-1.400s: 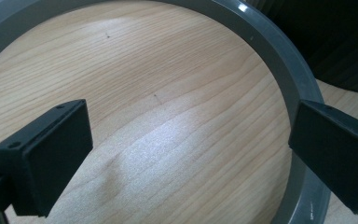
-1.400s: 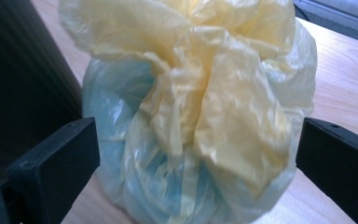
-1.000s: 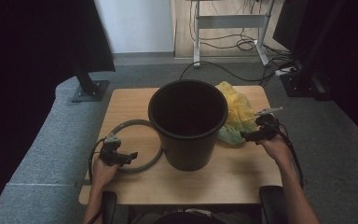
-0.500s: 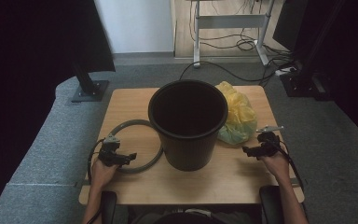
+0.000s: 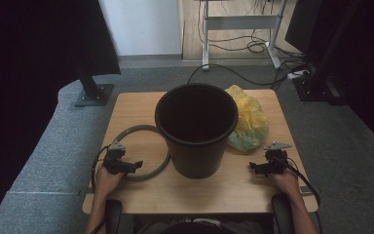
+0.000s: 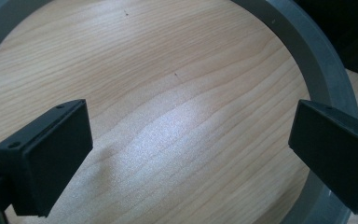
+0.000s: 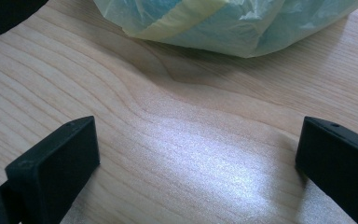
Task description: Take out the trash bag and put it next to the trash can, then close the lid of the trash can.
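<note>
Jaws of both grippers stand wide, holding nothing. Left gripper point(image 5: 137, 165) hovers over the grey ring point(image 6: 324, 79), left of the bin point(image 5: 196, 129). Right gripper point(image 5: 251, 167) faces the bag point(image 7: 223, 23) (thin, soft, probably light): pinch a loose fold.

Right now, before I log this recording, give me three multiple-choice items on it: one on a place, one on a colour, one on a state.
1. Where does the plastic bag lie?
A. inside the bucket
B. on the table beside the bucket
C. on the floor

2. What colour is the ring?
A. grey
B. red
C. white

3. How do the jaws of the right hand-held gripper stand?
A. shut on the bag
B. shut on nothing
C. open

Answers: 1 B, it rests on the wood against the black bucket. 2 A, a grey hoop. 3 C, bare wood shows between its jaws.
</note>
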`<action>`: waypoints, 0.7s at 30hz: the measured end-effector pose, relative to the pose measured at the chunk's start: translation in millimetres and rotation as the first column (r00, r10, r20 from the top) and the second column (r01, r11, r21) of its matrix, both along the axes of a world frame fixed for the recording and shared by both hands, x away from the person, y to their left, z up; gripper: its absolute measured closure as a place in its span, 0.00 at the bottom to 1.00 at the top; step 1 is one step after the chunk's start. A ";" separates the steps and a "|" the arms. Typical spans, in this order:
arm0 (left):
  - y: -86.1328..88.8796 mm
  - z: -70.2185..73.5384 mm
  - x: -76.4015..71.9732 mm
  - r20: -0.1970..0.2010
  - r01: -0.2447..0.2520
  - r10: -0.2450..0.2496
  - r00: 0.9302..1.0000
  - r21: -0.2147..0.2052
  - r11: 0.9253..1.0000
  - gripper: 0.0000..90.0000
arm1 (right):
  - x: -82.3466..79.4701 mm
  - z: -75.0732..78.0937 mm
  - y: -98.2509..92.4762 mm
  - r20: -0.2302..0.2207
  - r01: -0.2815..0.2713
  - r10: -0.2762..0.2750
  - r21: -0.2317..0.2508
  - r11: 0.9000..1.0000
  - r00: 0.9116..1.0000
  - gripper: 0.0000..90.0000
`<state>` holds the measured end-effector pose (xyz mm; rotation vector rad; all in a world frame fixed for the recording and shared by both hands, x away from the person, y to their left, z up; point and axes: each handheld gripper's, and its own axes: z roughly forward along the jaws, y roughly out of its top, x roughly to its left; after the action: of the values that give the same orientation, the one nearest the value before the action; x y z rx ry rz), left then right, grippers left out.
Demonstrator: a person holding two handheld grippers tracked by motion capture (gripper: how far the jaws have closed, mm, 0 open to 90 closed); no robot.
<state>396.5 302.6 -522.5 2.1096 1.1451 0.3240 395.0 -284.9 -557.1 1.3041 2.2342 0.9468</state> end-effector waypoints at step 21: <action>39.6 19.0 13.8 0.037 -0.150 0.150 0.988 0.003 0.989 0.00 | -0.2 -0.1 0.1 0.001 0.001 -0.001 0.000 1.000 1.000 0.00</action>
<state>410.3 342.2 -503.5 2.0188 1.2857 0.4343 394.8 -284.8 -557.2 1.3043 2.2327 0.9469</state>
